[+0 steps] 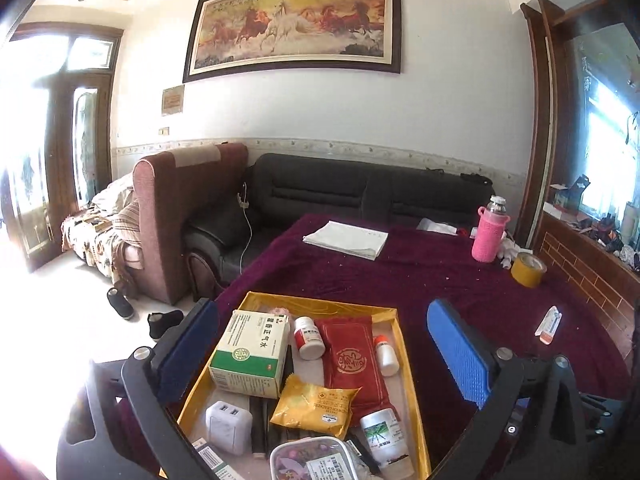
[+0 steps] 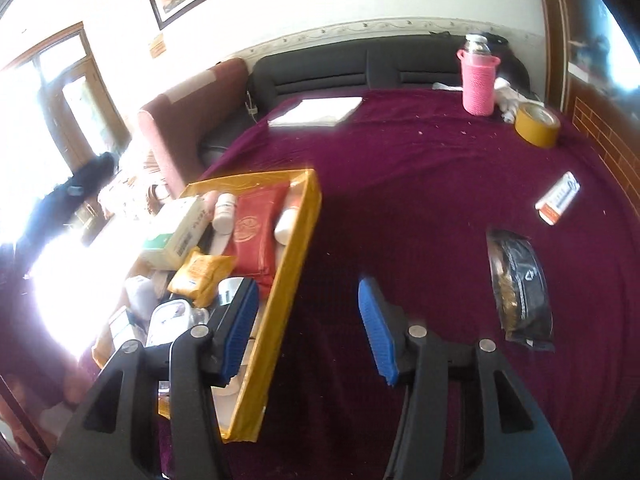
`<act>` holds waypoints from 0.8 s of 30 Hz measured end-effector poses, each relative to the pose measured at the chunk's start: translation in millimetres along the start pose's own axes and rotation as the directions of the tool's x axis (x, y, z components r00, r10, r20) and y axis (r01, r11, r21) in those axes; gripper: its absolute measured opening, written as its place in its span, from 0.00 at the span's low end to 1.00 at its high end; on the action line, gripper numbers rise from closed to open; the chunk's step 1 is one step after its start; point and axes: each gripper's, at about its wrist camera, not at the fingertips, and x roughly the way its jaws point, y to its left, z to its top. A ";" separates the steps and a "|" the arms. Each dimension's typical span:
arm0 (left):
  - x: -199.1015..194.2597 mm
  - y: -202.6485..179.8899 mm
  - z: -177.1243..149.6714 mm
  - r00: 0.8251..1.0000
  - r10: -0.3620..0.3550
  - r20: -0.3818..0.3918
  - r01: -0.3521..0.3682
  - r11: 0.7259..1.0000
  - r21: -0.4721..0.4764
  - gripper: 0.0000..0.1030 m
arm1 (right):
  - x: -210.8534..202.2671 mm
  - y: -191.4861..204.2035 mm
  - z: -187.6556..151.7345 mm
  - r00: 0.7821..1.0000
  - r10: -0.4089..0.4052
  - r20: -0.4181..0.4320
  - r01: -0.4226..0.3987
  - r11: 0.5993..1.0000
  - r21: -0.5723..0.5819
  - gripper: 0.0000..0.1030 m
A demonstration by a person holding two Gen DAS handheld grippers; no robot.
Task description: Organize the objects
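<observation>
Yellow-walled tray (image 1: 404, 360) crammed with boxes, bottles, packets; both claws agape, empty.

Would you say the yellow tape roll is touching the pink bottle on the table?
Apart. The right wrist view shows crumpled white paper and purple cloth between the yellow tape roll and the pink bottle.

Green-white medicine box (image 1: 250, 354) labelled 藿香正气水, yellow snack packet (image 1: 314, 404) printed CRACKERS
</observation>
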 end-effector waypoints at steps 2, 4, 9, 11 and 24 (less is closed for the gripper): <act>-9.3 4.0 1.5 1.000 -0.017 0.018 0.017 0.999 -0.033 0.99 | 3.5 -5.4 -1.7 1.000 -0.004 -0.009 0.004 1.000 0.015 0.49; -13.7 5.8 3.5 1.000 -0.003 0.026 0.004 0.998 -0.056 0.99 | 5.5 -8.1 -2.4 1.000 -0.007 -0.012 0.007 1.000 0.019 0.49; -8.5 13.2 -2.0 0.996 0.082 -0.027 -0.084 0.991 -0.103 0.99 | -2.8 -6.1 -6.3 0.998 -0.046 0.034 0.046 0.999 -0.012 0.49; -2.5 17.4 -7.2 0.997 0.047 -0.066 -0.055 0.990 -0.129 0.99 | -4.3 -7.9 -7.7 0.997 -0.057 0.051 0.058 0.998 -0.016 0.49; 1.9 24.8 -19.8 0.984 0.114 -0.140 -0.129 0.986 -0.104 0.99 | 2.5 16.6 -23.6 0.988 -0.129 0.090 0.141 0.979 -0.144 0.49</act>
